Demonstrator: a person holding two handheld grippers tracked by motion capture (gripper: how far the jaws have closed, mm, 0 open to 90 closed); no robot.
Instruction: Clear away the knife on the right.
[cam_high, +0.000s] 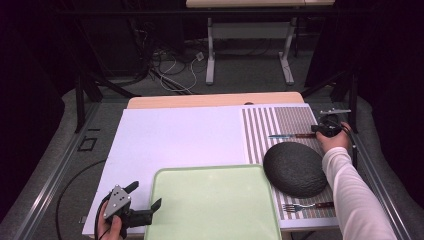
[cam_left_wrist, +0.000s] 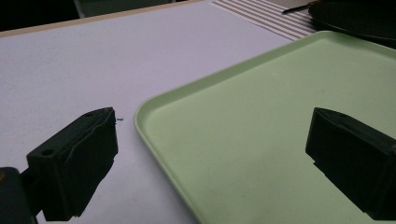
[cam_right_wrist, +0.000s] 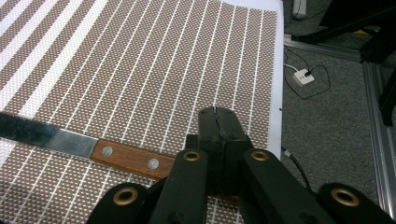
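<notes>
Right hand-held gripper (cam_right_wrist: 218, 140) clamped on the knife's (cam_right_wrist: 84, 148) riveted wooden handle (apparently its end), steel blade flat on the striped placemat (cam_right_wrist: 140, 70).

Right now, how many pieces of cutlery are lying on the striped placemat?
2: a knife at the far end, its handle at the right hand-held gripper, and a fork at the near end.

On your worktop (cam_high: 170, 135), the tray (cam_high: 212, 205) sits nearest you, with the placemat (cam_high: 280, 125) to its right. On that mat the knife (cam_high: 290, 135) lies farthest back, the plate (cam_high: 295, 169) in the middle, the fork (cam_high: 305, 205) nearest you.
</notes>
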